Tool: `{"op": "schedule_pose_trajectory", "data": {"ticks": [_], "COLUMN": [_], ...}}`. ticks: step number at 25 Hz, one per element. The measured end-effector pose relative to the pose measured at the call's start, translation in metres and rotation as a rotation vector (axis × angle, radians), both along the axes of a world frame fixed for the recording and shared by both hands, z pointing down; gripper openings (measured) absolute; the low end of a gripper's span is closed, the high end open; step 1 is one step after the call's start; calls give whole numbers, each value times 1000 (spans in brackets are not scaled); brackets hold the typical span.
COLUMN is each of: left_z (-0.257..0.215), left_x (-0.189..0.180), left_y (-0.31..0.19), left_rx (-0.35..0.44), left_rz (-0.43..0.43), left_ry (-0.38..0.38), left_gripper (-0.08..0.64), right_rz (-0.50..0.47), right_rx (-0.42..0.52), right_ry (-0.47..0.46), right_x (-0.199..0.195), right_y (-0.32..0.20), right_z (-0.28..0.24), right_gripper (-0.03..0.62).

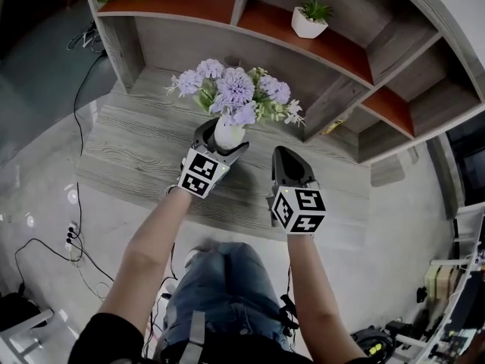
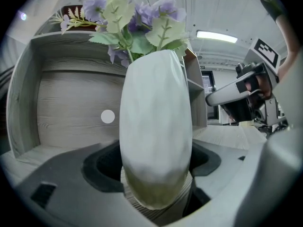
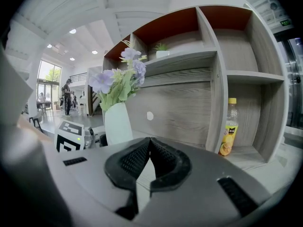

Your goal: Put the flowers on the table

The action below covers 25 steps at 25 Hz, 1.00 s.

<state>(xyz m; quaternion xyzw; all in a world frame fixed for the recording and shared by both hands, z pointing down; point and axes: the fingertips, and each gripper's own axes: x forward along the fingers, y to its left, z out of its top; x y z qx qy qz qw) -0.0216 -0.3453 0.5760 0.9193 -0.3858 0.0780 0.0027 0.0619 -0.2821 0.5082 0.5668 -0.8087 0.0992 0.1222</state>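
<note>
A white vase (image 1: 227,133) of purple flowers (image 1: 235,93) stands upright over the grey wooden table (image 1: 144,150), in front of the shelf unit. My left gripper (image 1: 221,146) is shut on the vase's lower body. In the left gripper view the vase (image 2: 156,126) fills the gap between the black pads, with its flowers (image 2: 137,22) above. My right gripper (image 1: 286,158) hovers just right of it, shut and empty; its tips meet in the right gripper view (image 3: 149,143), where the vase (image 3: 118,122) shows at the left.
A grey shelf unit with orange-backed compartments (image 1: 189,6) rises behind the table. It holds a small potted plant (image 1: 309,20) and a yellow drink bottle (image 3: 229,134). Cables (image 1: 76,241) trail on the shiny floor at the left. A person (image 3: 67,96) stands far off.
</note>
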Motion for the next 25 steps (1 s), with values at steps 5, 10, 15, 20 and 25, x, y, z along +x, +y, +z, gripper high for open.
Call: {"op": "schedule_pose_trajectory", "data": {"ticks": [5, 10, 15, 20, 25], "left_z": [-5, 0, 1, 1, -10], "left_x": [6, 2, 4, -7, -12], "left_y": [4, 1, 3, 13, 30], "left_rx": [4, 5, -11, -61, -94], "left_rz": [-9, -6, -26, -56, -73], "left_ry": [10, 3, -26, -31, -49], "left_gripper": [382, 382, 386, 470, 480], "right_rz": [-3, 2, 1, 1, -9], "right_rx": [2, 2, 2, -13, -17], "right_ry": [-3, -5, -7, -8, -5], "right_x": [7, 5, 12, 11, 13], "right_y": [11, 11, 15, 21, 29], "right_z": [-6, -2, -7, -11, -32], "right_gripper": [15, 15, 15, 15, 15]}}
